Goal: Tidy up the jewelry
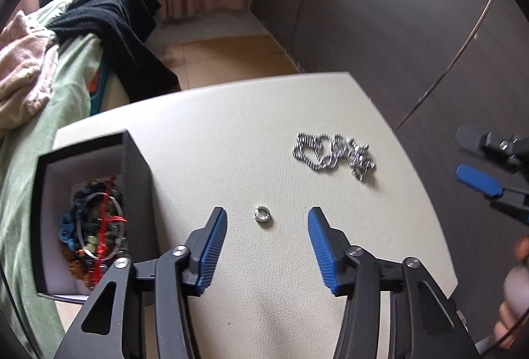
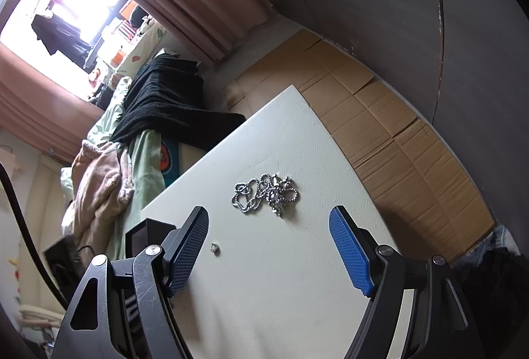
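Note:
A small silver ring (image 1: pixel 262 215) lies on the white table (image 1: pixel 215 134), right between and just ahead of the open fingers of my left gripper (image 1: pixel 267 220). A silver ball-chain necklace (image 1: pixel 334 153) lies bunched further ahead to the right. A black box (image 1: pixel 89 213) at the left holds several colourful bracelets (image 1: pixel 94 226). My right gripper (image 2: pixel 268 220) is open and empty, above the table just short of the necklace (image 2: pixel 266 193); the ring (image 2: pixel 215 247) sits by its left finger. The right gripper also shows at the left wrist view's right edge (image 1: pixel 476 160).
A bed with green sheets (image 1: pixel 66 87), a pink blanket and a black garment (image 1: pixel 112 18) stands left of the table. Flattened cardboard (image 2: pixel 380 114) covers the floor beyond, beside a dark wardrobe (image 1: pixel 396 11). The box's corner (image 2: pixel 148 235) shows behind the right gripper's left finger.

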A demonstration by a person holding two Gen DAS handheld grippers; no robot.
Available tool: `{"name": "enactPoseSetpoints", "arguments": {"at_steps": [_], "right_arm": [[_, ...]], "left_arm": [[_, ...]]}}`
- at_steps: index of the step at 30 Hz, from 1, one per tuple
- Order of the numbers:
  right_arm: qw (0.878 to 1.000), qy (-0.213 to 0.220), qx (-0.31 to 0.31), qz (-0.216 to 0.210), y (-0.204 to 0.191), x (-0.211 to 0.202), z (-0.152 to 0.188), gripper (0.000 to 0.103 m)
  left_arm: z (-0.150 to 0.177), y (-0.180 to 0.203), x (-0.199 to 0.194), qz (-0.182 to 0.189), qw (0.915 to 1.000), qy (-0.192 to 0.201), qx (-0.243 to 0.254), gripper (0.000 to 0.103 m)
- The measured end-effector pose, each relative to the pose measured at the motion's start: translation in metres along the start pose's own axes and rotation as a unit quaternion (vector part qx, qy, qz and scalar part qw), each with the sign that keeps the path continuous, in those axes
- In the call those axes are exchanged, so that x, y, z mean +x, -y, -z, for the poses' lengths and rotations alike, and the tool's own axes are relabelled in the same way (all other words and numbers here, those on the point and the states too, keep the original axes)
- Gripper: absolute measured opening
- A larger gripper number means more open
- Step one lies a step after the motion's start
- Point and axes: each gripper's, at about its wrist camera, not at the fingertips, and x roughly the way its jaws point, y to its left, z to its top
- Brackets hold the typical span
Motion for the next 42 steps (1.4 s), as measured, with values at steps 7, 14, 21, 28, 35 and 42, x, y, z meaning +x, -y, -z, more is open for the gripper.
{"name": "enactPoseSetpoints", "arguments": {"at_steps": [7,14,21,28,35,42], "right_arm": [[1.0,-0.006,0.013,0.004,0.003,0.006,-0.007,0.076],[1.0,-0.01,0.005,0.017,0.003,0.014,-0.01,0.076],[0.999,-0.024,-0.019,0.037,-0.005,0.031,-0.007,0.076],[0.997,-0.034,-0.044,0.057,-0.012,0.048,-0.005,0.076],[0.997,-0.04,-0.039,0.058,-0.012,0.053,-0.007,0.076],[0.997,-0.038,-0.032,0.056,-0.008,0.049,-0.007,0.076]], "left_arm": [[-0.001,0.004,0.026,-0.01,0.9996,-0.027,0.008,0.04],[0.002,0.007,0.036,-0.036,0.9987,-0.028,0.022,0.014],[-0.002,-0.009,0.023,-0.014,0.9998,-0.015,-0.009,0.0],[-0.011,-0.029,-0.001,0.009,0.9989,0.016,-0.043,0.0],[-0.017,-0.028,0.012,0.016,0.9977,-0.023,-0.061,0.018],[-0.017,-0.018,0.019,0.012,0.9983,-0.027,-0.05,0.04]]}}
